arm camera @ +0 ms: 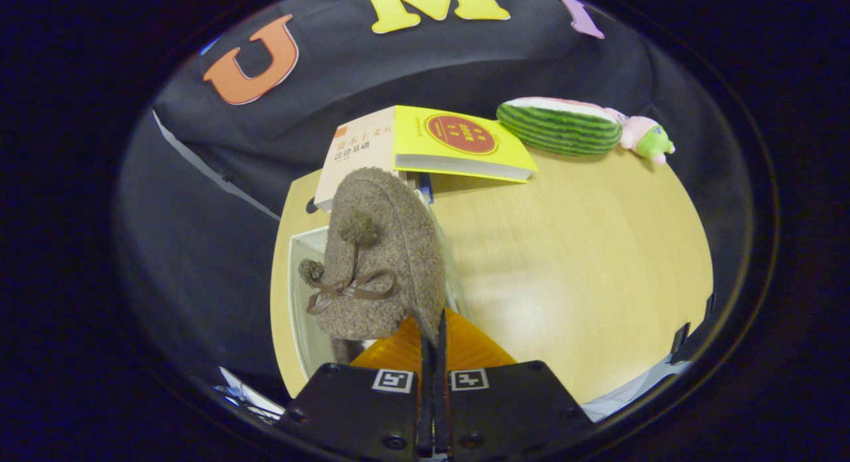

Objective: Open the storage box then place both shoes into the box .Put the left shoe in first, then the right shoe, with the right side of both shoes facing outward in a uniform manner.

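The hand-held gripper [433, 329] is closed, its fingers pinching the rim of a brown felt shoe [382, 249] with a bow and pompoms. The shoe hangs over the open white storage box [300, 296] at the counter's [571, 263] left edge. Beyond lie books [458, 143] and a watermelon toy [561, 125].

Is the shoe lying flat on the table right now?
No: the gripper is pinched shut on the edge of the brown shoe, holding it up over the open white storage box.
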`<state>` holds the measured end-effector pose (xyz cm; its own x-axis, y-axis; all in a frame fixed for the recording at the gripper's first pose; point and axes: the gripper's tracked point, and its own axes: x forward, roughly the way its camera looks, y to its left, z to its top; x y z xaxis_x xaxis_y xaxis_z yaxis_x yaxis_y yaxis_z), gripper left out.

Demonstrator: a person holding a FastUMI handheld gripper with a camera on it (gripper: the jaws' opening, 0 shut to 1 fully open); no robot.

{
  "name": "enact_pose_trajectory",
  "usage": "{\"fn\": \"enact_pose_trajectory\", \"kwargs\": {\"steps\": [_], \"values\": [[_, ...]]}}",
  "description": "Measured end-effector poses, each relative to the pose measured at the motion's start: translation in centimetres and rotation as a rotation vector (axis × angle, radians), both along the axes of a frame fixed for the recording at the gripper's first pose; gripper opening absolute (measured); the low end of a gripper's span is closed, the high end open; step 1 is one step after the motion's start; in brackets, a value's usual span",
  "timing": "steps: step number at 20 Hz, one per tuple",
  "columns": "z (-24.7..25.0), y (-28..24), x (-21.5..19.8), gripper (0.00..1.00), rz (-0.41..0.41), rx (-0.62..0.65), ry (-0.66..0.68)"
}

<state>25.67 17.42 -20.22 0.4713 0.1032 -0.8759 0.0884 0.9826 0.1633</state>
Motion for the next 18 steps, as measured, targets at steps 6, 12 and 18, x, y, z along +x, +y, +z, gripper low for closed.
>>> {"fn": "enact_pose_trajectory", "kwargs": {"steps": [6,12,18], "values": [[2.0,0.8,-0.4,0.64,0.03,-0.024,-0.089],[5.2,0.0,-0.6,0.67,0.08,-0.137,-0.218],[13.1,-1.0,-0.4,0.71,0.105,-0.212,-0.573]]}}
